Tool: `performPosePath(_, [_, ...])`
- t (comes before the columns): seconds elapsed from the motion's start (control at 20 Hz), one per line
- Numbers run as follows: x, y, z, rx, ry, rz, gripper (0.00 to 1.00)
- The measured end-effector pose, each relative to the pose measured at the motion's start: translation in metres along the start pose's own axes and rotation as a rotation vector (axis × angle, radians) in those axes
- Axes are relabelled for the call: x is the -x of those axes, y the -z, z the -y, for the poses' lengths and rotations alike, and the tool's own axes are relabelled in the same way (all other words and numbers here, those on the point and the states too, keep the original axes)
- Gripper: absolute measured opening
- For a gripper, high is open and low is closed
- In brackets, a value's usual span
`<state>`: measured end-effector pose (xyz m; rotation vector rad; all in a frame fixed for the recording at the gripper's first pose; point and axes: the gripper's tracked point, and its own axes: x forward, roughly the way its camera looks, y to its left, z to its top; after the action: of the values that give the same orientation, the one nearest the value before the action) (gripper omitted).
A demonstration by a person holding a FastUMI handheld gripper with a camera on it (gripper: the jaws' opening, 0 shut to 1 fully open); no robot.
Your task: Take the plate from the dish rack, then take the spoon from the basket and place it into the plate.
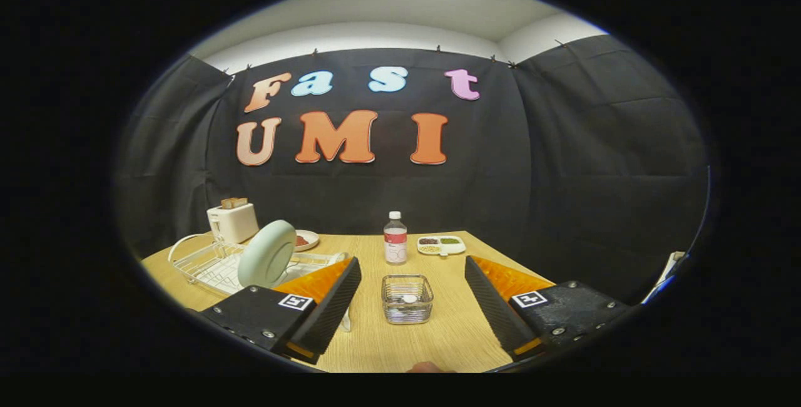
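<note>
The plate stands on edge in the dish rack, off beyond my left finger, its pale round face tilted toward me, slotted upright in the wires, which leaves its rim free to pinch from above. My hand-held gripper is wide open with nothing between the fingers, hovering low over the desk. Just ahead, in the gap between the fingers, sits the small clear basket; something pale lies in it that I take for the spoon, though I can't make out its shape. Beyond the basket there's a bottle, and near it a divided dish of small dark and green bits. A toaster sits behind the rack, with a little saucer beside it. I'm lined up on the basket, but the plate comes first, so I judge I'll need to swing left and come at the rim without knocking the rack wires.
</note>
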<state>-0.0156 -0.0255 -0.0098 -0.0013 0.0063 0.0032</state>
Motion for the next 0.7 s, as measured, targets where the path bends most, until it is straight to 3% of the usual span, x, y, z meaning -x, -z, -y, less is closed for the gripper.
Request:
performPosePath(0.45, [0.004,0.006,0.015,-0.028,0.015,-0.011,0.99])
performPosePath(0.7, [-0.007,-0.005,-0.027,-0.034,-0.070,-0.050,0.99])
